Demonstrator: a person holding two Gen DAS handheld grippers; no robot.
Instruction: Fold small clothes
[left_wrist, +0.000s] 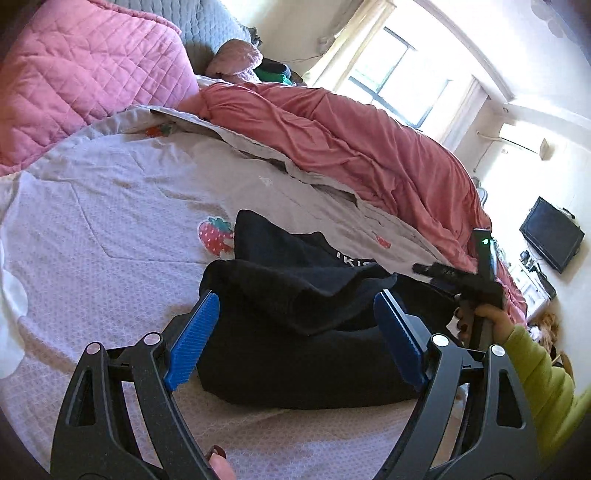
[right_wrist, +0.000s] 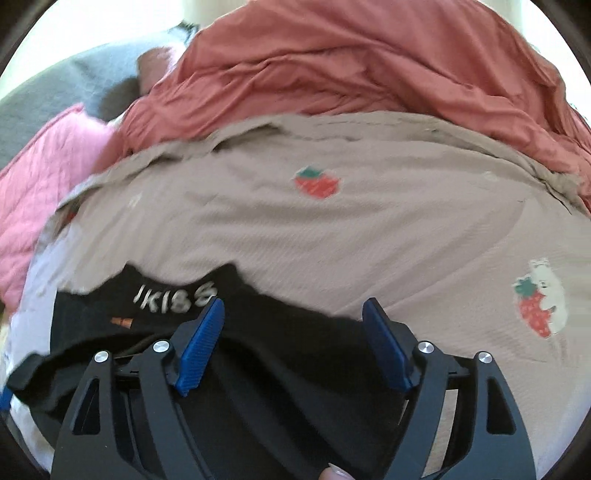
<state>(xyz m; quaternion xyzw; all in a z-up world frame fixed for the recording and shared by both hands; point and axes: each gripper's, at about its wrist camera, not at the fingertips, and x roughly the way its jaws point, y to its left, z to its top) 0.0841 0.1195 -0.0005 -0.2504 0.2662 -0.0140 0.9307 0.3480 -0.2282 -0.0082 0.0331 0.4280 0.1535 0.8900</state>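
Observation:
A small black garment (left_wrist: 295, 332) lies crumpled and partly folded on the bedspread, with white lettering (right_wrist: 175, 295) near one edge. My left gripper (left_wrist: 295, 299) is open just above it, its blue pads (left_wrist: 194, 336) standing wide on either side of a raised fold without pressing it. My right gripper (right_wrist: 295, 304) hovers open over the garment's far edge, and black cloth shows under the gap between its fingers. In the left wrist view a hand (left_wrist: 484, 317) in a yellow-green sleeve holds the other gripper's handle at the garment's right end.
The bed is covered by a pale mauve bedspread (left_wrist: 110, 221) printed with strawberries (right_wrist: 317, 182). A salmon duvet (left_wrist: 351, 140) is heaped along the far side and a pink quilted pillow (left_wrist: 85, 74) lies at the head. A window and a wall television (left_wrist: 552, 234) are beyond.

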